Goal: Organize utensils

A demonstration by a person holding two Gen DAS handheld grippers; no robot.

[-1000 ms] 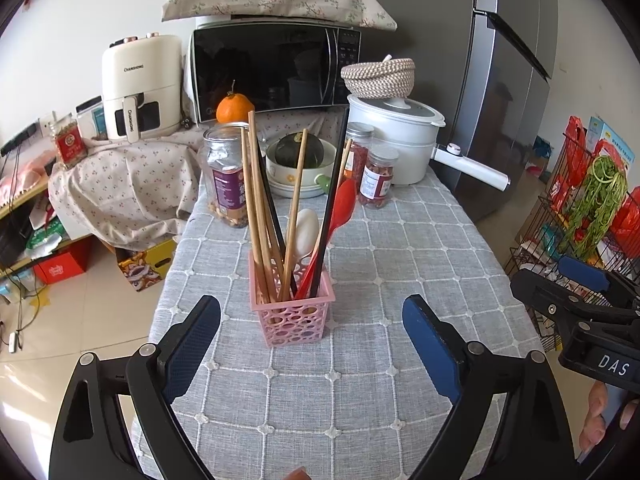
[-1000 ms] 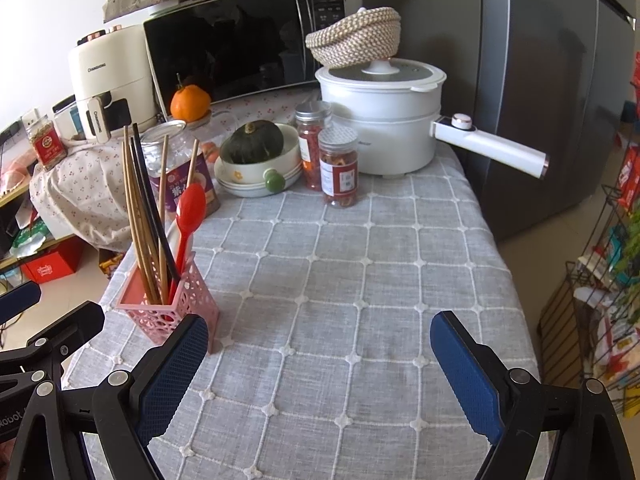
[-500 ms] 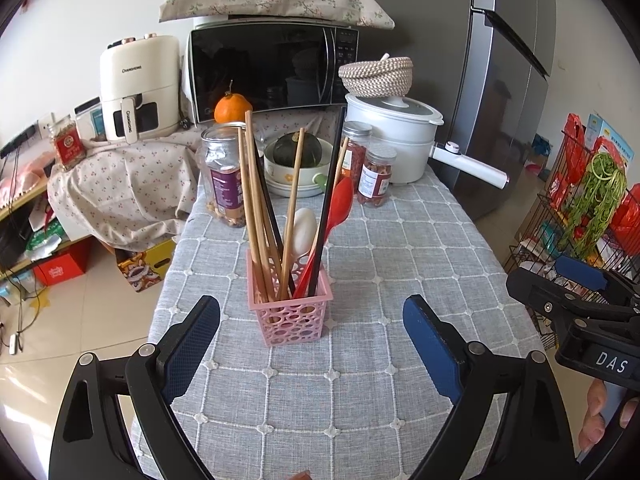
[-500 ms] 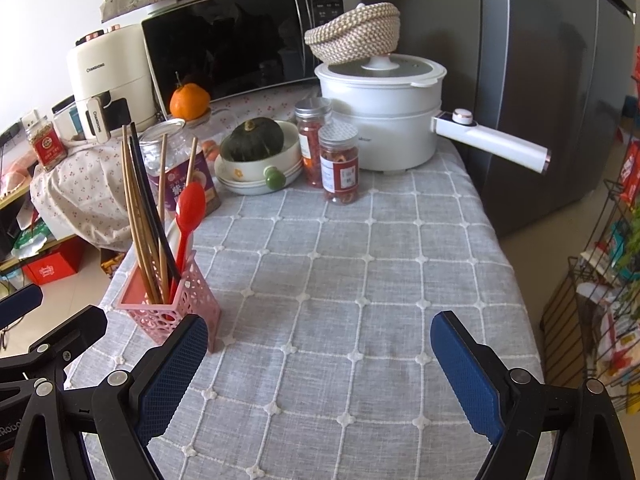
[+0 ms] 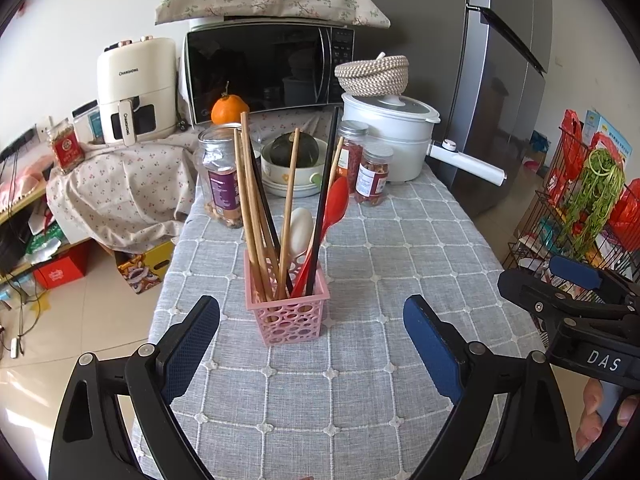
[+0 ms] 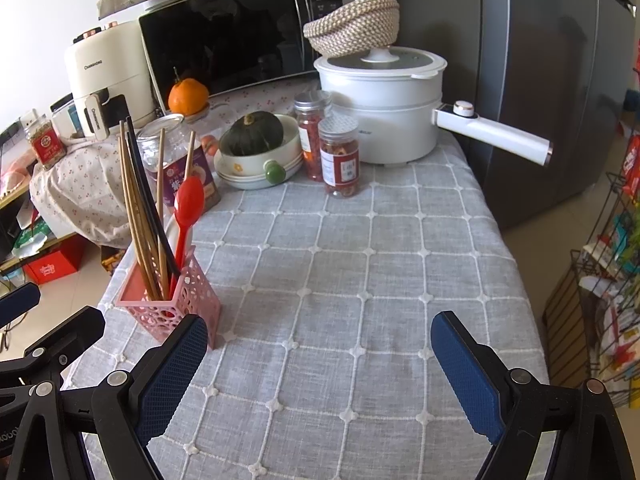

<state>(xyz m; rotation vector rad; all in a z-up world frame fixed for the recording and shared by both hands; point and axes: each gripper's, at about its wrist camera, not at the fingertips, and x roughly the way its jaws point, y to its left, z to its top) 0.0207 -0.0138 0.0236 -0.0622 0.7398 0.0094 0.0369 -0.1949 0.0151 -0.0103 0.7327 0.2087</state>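
The pink holder (image 5: 287, 307) stands near the table's (image 5: 420, 240) left edge, its chopsticks (image 5: 250, 208) and spoons upright, straight ahead of the left tongs (image 5: 310, 344), the nearer pair; the right tongs (image 6: 320, 364) face bare cloth, both wide open and empty.

white spoon (image 5: 301, 227) half hidden | fridge (image 5: 508, 60) top cut off

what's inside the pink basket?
The pink basket holds wooden chopsticks, black chopsticks, a red spoon and a white spoon. Their lower ends are hidden behind its wall.
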